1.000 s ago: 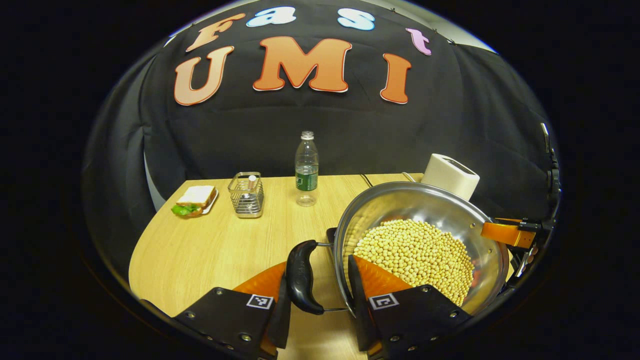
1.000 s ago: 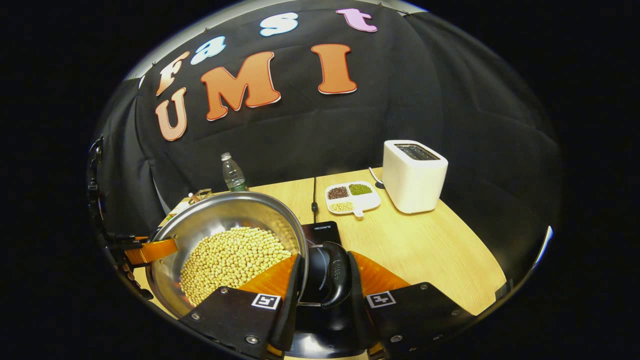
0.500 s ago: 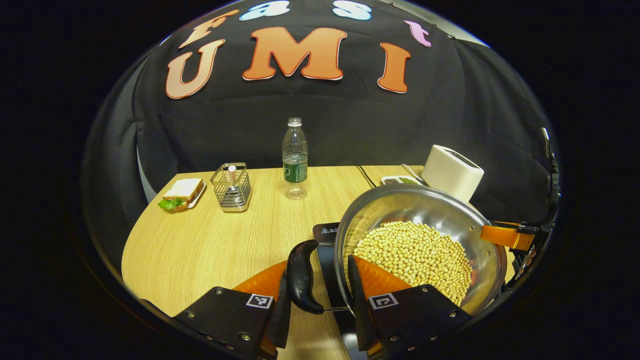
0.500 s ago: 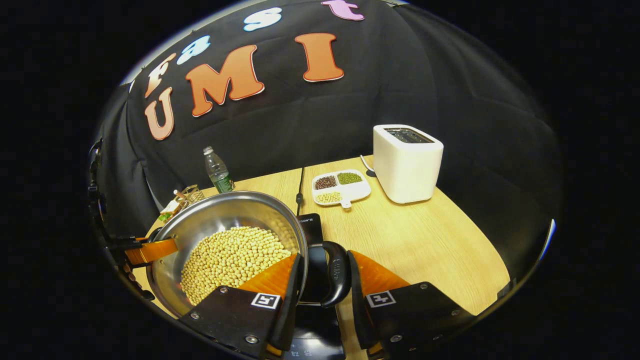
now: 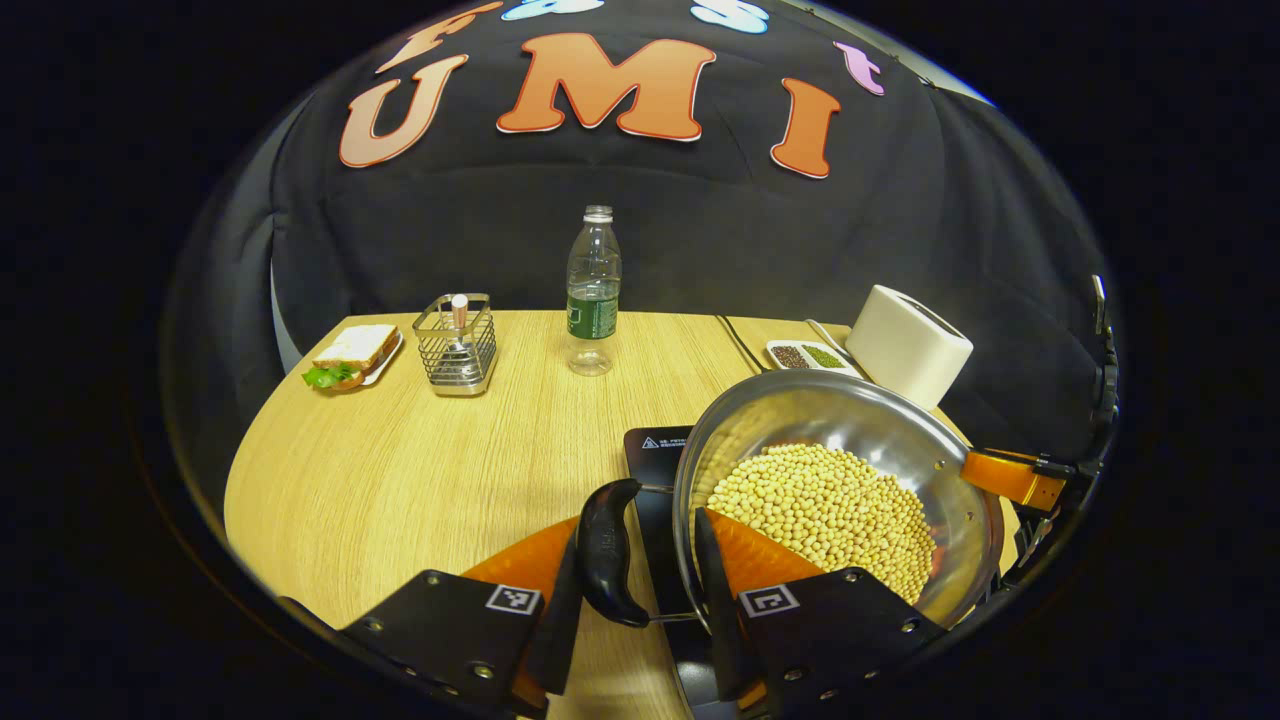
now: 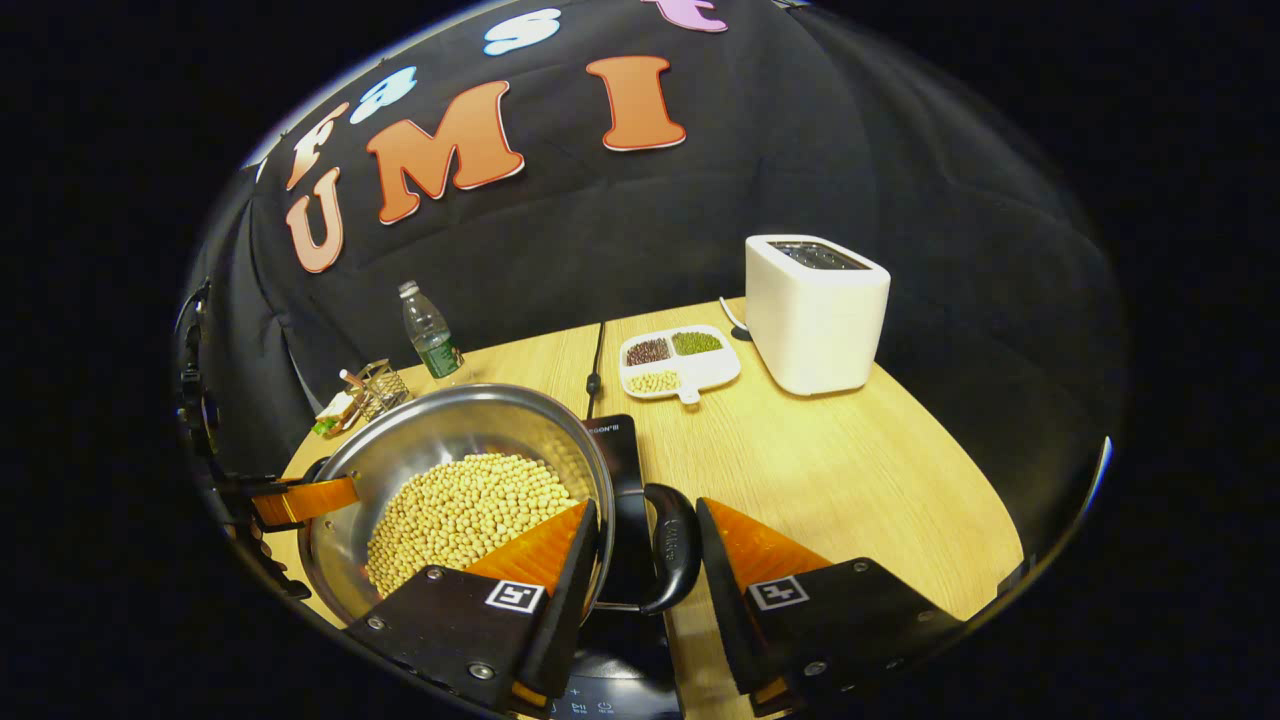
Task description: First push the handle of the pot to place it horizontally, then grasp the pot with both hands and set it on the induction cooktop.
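A steel pot filled with soybeans rests on the black induction cooktop. My left gripper is shut on the pot's left black handle: one finger is outside the handle and the other is inside the rim. In the right gripper view, the pot sits over the cooktop. There my right gripper straddles the right handle, open, with a thin gap on the outer side. Each view shows the other gripper across the pot.
A water bottle, a wire basket and a sandwich on a plate stand at the table's far left. A white toaster and a divided dish of beans stand at the far right. A cable runs back from the cooktop.
Both grippers lowered the pot toward the near edge until it sat on the cooktop. The right gripper's fingers then spread apart off the handle. The left gripper's grip looks nearly unchanged.
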